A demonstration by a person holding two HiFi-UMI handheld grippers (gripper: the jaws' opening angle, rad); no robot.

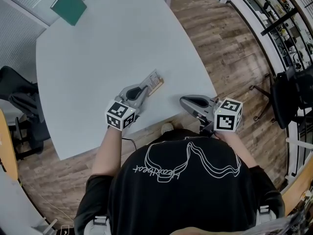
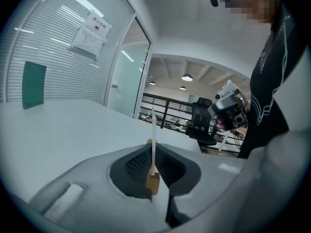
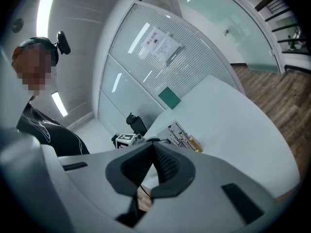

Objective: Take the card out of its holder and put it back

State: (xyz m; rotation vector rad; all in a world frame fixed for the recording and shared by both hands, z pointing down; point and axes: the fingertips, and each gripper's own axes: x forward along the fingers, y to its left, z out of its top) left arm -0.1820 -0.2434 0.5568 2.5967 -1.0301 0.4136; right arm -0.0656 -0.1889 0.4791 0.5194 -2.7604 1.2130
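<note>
A printed white card (image 1: pixel 154 80) stands in a small wooden holder (image 1: pixel 159 85) near the front edge of the white table (image 1: pixel 98 58). My left gripper (image 1: pixel 145 89) reaches it from the left. In the left gripper view the card (image 2: pixel 153 127) shows edge-on and upright between the two dark pads (image 2: pixel 138 165), and the left gripper (image 2: pixel 153 154) is shut on it above the wooden holder (image 2: pixel 153 182). My right gripper (image 1: pixel 182 101) hovers at the table's edge to the right of the card, apart from it. Its jaws (image 3: pixel 154 152) are shut on nothing, and the card (image 3: pixel 181 135) lies ahead of them.
A green board (image 1: pixel 68 5) leans at the table's far left corner against the blinds. A black office chair (image 1: pixel 14 97) stands left of the table, another (image 1: pixel 288 97) at the right on the wood floor. The person's torso fills the near side.
</note>
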